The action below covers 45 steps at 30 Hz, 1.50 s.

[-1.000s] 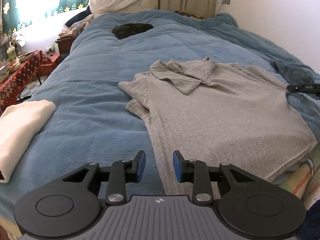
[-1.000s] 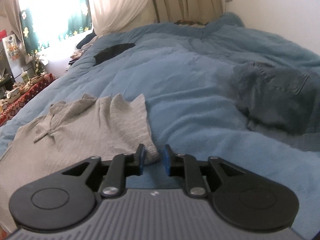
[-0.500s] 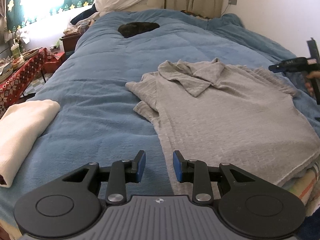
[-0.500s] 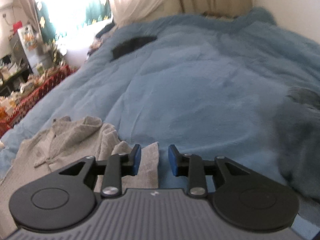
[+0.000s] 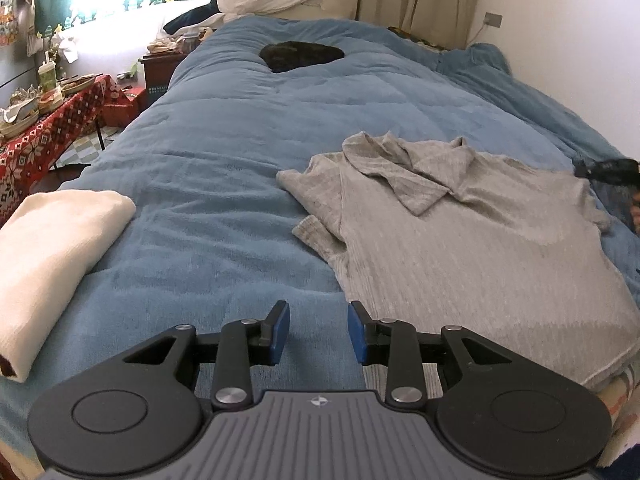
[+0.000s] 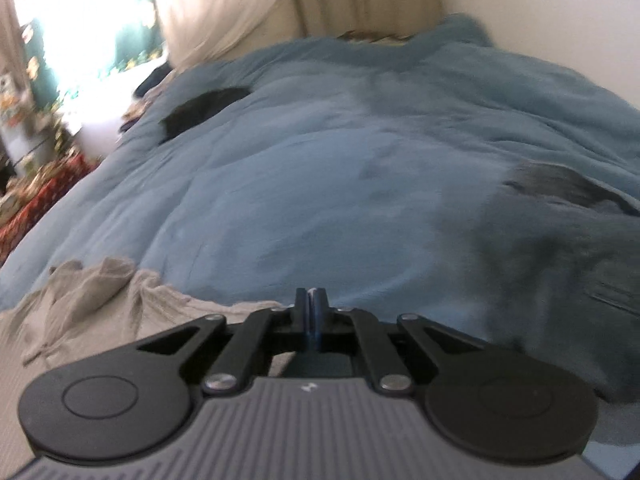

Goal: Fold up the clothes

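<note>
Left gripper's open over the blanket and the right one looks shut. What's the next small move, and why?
Probably ease the left gripper right and forward onto the near edge of the grey shirt. Its jaws stand open over bare blue blanket, holding nothing, with the shirt lying spread just to its right. The right gripper is shut at the shirt's far side; whether it pinches cloth is hidden.

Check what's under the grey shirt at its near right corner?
A striped fabric edge peeks out under the grey shirt at that corner. The blue duvet lies beneath elsewhere. How far the striped fabric extends is covered.
</note>
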### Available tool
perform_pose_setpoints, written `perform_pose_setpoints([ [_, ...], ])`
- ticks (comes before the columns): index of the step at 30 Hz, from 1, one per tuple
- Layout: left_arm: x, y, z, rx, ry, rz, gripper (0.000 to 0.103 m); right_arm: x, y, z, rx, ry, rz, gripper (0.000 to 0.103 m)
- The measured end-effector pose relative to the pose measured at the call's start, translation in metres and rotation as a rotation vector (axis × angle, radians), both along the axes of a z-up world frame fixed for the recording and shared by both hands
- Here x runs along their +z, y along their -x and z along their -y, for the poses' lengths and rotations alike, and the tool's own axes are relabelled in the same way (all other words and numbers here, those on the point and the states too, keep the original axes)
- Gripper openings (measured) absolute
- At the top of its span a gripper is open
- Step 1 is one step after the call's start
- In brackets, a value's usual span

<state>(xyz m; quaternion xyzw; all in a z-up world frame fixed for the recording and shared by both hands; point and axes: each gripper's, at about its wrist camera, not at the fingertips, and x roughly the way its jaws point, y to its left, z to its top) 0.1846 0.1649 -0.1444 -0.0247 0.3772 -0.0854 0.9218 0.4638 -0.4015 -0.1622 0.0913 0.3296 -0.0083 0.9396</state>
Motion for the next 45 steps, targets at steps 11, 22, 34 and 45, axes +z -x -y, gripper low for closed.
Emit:
perform_pose_setpoints([
  [11,0.000,-0.038,-0.007,0.027,0.097,-0.033,0.031,-0.007,0.032,0.016,-0.098,-0.032,0.034,0.004],
  [22,-0.034,-0.129,-0.009,0.023,0.148,-0.184,0.035,0.044,0.023,-0.066,0.273,0.044,0.030,0.011],
  [34,-0.020,-0.124,-0.029,0.262,0.269,-0.334,0.005,0.098,-0.049,-0.174,0.537,0.049,-0.210,0.023],
  [45,0.005,-0.067,-0.059,0.507,0.397,-0.381,0.005,0.090,-0.117,-0.365,0.998,0.058,-0.300,0.033],
])
